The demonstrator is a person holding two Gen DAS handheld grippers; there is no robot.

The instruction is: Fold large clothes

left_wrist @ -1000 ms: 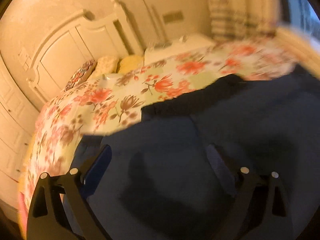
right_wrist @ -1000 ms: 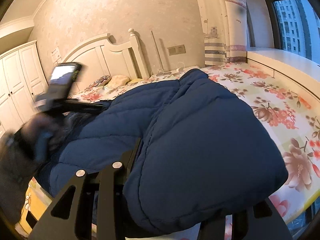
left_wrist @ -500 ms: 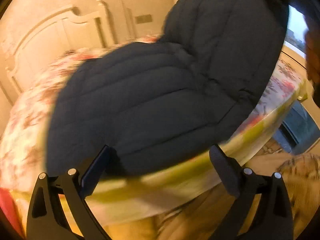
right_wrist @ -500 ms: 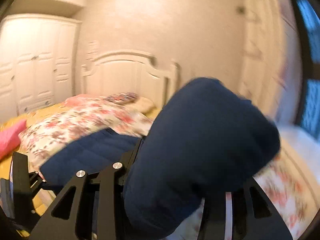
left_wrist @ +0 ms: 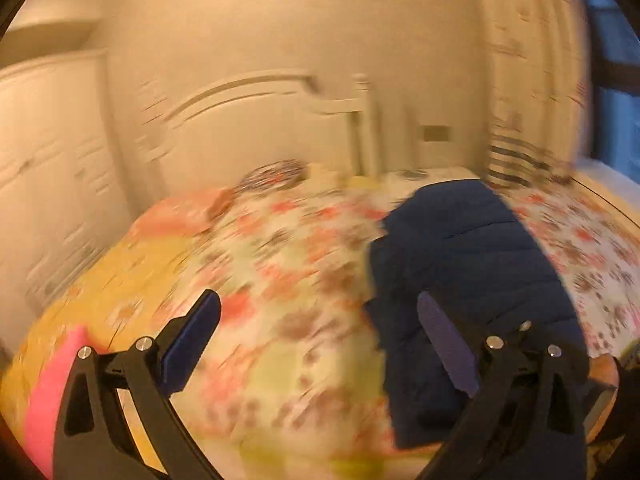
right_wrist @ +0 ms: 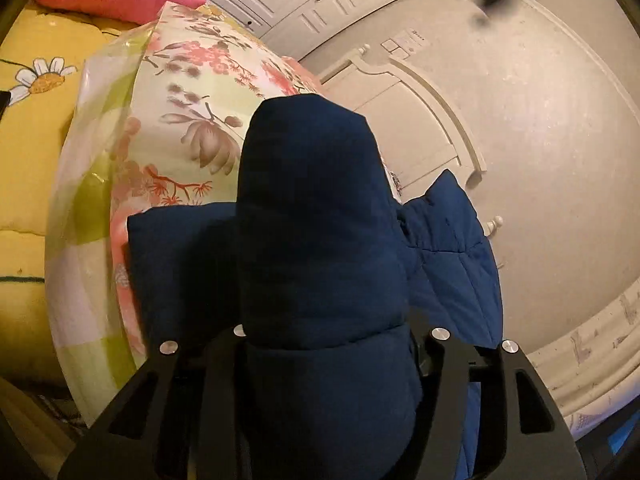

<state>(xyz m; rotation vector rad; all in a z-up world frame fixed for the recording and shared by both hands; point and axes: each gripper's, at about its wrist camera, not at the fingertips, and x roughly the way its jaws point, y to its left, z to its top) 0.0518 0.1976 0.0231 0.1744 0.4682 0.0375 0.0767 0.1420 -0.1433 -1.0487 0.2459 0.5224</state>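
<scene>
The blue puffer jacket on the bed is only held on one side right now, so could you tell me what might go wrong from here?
1. The right gripper pinches a thick bunch of the jacket; the puffy fabric may slip out.
2. The left gripper is open and holds nothing, so the folded part could flop open.
3. The jacket lies near the bed's edge and might slide off the floral quilt.

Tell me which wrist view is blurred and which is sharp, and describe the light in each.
Left wrist view: heavy motion smear over the floral bedspread and headboard, warm orange cast, only the left gripper crisp. Right wrist view: sharp and more neutral, though the navy jacket reads as a dark, shadowed mass in the right gripper.
</scene>
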